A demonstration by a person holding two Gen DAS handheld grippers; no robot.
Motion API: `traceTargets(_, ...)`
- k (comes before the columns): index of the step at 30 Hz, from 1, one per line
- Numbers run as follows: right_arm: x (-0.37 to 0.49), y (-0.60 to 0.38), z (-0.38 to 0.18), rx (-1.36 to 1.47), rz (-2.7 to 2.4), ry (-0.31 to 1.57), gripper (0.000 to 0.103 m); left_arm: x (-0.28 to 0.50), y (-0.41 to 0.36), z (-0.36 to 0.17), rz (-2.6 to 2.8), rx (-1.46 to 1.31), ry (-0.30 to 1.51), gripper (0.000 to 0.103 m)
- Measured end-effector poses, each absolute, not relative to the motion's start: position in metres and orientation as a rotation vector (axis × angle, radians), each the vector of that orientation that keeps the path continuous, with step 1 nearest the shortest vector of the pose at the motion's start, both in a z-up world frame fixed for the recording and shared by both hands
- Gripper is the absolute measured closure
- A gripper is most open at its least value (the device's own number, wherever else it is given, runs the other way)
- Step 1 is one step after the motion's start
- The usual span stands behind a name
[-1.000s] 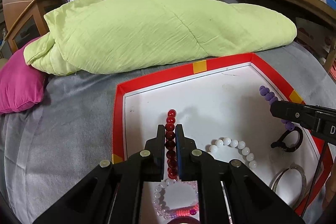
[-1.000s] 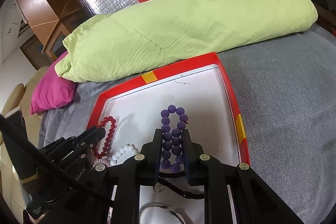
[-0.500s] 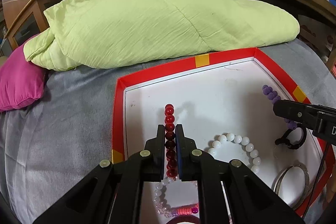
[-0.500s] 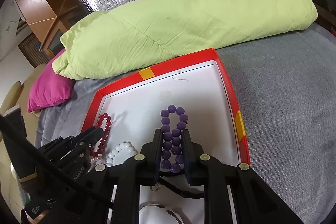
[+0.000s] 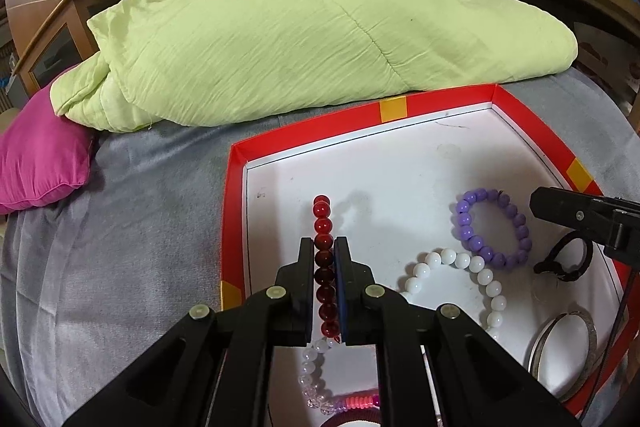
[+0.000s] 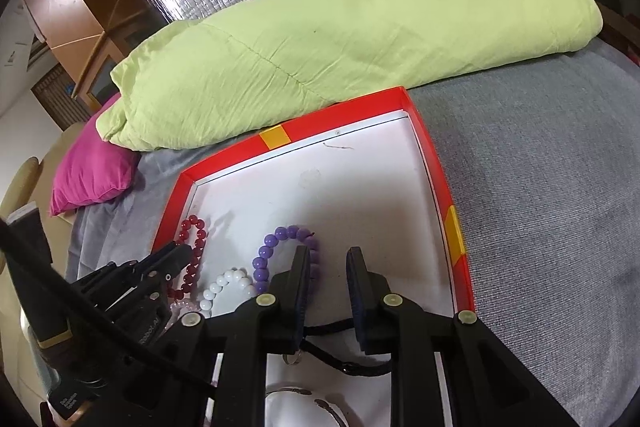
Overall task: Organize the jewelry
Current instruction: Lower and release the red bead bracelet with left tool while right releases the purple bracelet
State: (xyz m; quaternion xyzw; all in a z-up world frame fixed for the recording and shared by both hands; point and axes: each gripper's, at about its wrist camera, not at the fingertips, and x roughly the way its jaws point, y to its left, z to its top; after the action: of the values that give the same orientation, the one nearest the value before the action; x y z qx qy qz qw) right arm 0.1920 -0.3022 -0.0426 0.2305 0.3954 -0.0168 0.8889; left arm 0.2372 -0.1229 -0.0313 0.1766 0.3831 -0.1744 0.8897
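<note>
Meanwhile the left gripper [image 5: 324, 291] clamped the red bead bracelet [image 5: 322, 227] at the left side of the red-rimmed tray [image 5: 304, 131]; the right gripper [image 6: 328, 287] stood parted, empty, with the purple bead bracelet [image 5: 493, 229] lying on the tray floor just to its left.

Bracelets [image 5: 491, 229] in tray [image 5: 394, 109], on bed; quilt [image 5: 304, 47] behind.

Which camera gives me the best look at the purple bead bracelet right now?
The left wrist view. There the purple bead bracelet lies as a full open loop on the white floor of the red tray, nothing covering it. In the right wrist view, the right gripper, jaws open, hides part of it behind one finger.
</note>
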Motion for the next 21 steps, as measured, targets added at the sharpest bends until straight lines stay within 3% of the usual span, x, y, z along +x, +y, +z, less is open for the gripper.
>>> traceTargets(7, 0.190, -0.301, -0.041, 0.480, -0.033, 0.817, 0.081, 0.238, -0.123, -0.034, -0.343, 0.380, 0.813, 0.088)
traceTargets(9, 0.189, -0.301, -0.040, 0.477, -0.035, 0.814, 0.081, 0.238, -0.122, -0.034, -0.329, 0.381, 0.815, 0.070)
traceTargets(12, 0.188, -0.301, -0.038, 0.479, -0.031, 0.819, 0.081, 0.236, -0.121, -0.031, -0.313, 0.381, 0.803, 0.053)
traceTargets(16, 0.188, -0.303, -0.039, 0.494, -0.040, 0.841, 0.081, 0.232, -0.121, -0.027, -0.296, 0.390, 0.793, 0.044)
traceTargets(21, 0.185, -0.305, -0.038, 0.495, -0.047, 0.847, 0.081, 0.228, -0.124, -0.025, -0.272, 0.416, 0.793, 0.041)
